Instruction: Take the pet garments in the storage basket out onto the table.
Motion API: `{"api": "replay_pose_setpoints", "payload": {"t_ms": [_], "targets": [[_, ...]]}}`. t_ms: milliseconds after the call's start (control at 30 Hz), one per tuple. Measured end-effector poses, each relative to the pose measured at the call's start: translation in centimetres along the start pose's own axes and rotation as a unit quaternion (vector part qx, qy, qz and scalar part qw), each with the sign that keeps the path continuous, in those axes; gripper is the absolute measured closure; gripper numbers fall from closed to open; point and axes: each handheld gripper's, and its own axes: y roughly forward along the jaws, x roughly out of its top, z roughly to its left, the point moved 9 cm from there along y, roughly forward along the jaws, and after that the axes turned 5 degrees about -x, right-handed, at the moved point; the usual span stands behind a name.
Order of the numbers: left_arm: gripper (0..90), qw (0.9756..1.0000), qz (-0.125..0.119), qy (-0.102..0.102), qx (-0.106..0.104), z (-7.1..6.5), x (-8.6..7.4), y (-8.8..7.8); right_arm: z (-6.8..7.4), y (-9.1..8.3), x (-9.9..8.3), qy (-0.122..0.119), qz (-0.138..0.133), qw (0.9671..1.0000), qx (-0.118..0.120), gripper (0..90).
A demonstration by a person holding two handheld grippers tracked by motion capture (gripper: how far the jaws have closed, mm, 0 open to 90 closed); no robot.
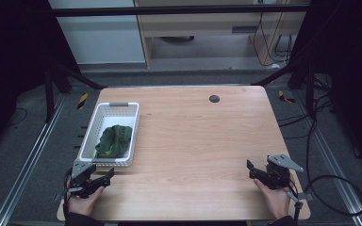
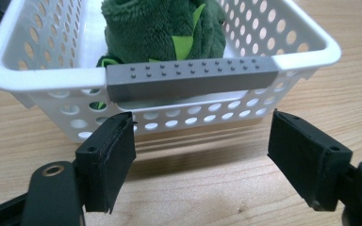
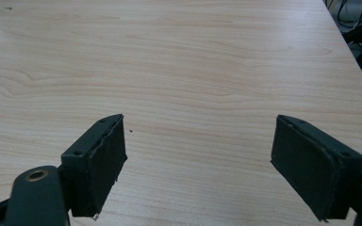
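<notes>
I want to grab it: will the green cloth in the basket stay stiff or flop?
The green cloth looks plush and crumpled, so it would probably flop and droop. It seems light. Its fuzzy surface likely grips well, not slippery. The white basket holds it.

**Bright tabletop, dark surroundings**

In the high view we saw the table (image 1: 193, 136) lit evenly from above, while the floor and the frame around it fell into deep shadow, black at the left and right edges. The picture was soft and grainy, with fine detail lost. In the left gripper view the basket (image 2: 306, 52) was crisp and cast a soft shadow on the wood toward us; the nearest parts of the black jaws were slightly blurred. In the right gripper view a pale sheen lay across the wood grain near the far edge.
</notes>
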Motion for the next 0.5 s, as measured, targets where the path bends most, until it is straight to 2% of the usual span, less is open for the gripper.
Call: {"api": "replay_pose_setpoints", "payload": {"t_ms": [200, 267, 333, 433, 500], "targets": [[20.6, 1.0000, -0.001, 0.007, -0.002, -0.3, 0.2, -0.4, 0.3, 0.0, -0.3, -0.006, 0.009, 0.9999, 0.009, 19.5], [19.4, 1.0000, -0.001, 0.005, -0.002, -0.1, 0.2, -0.5, 0.6, 0.0, -0.3, -0.019, 0.011, 0.9998, 0.005, 18.7], [19.0, 1.0000, -0.003, 0.003, -0.002, -0.1, 0.3, -0.7, 0.7, 0.0, -0.2, -0.021, 0.011, 0.9997, 0.005, 18.3], [18.3, 1.0000, -0.007, 0.000, -0.005, -0.1, 0.5, -1.0, 1.1, -0.2, 0.0, -0.033, 0.004, 0.9994, -0.001, 17.1], [18.1, 1.0000, -0.007, 0.000, -0.004, -0.1, 0.7, -1.1, 1.4, -0.3, 0.1, -0.033, 0.002, 0.9994, 0.004, 17.0]]}}
